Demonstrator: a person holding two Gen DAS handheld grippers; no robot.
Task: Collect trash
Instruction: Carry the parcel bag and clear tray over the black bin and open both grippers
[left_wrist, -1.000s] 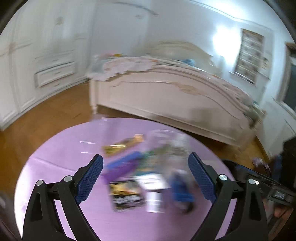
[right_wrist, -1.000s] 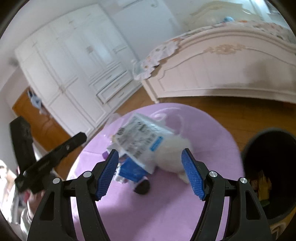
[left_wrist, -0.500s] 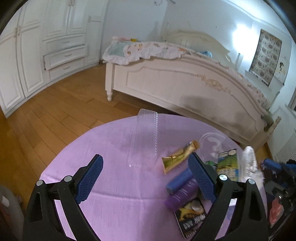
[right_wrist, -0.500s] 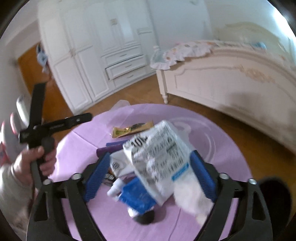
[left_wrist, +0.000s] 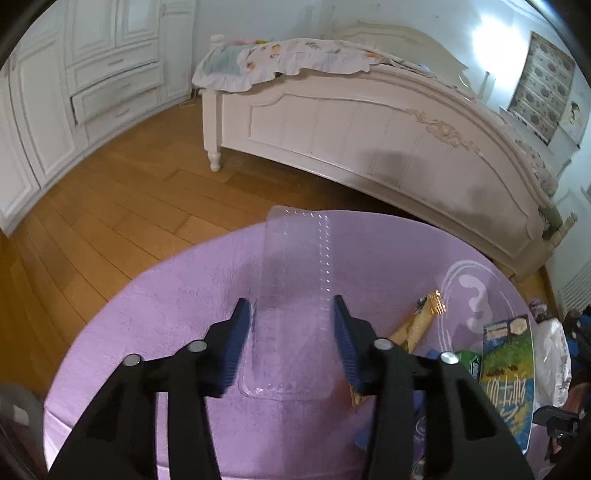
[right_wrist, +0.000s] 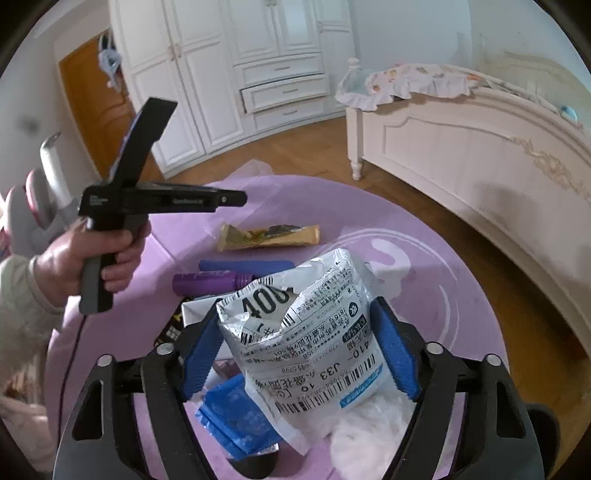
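left tool (left_wrist: 291, 314) has just closed on a clear ribbed plastic tray (left_wrist: 295, 273); right tool (right_wrist: 295, 332) clamps a crinkled mailer bag (right_wrist: 306, 332).

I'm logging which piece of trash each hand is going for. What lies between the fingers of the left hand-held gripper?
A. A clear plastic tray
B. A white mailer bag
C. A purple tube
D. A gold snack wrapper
A: in the left wrist view the clear plastic tray runs lengthwise between the fingers of the left hand-held gripper, on the purple cloth; the gold wrapper lies off to the right.
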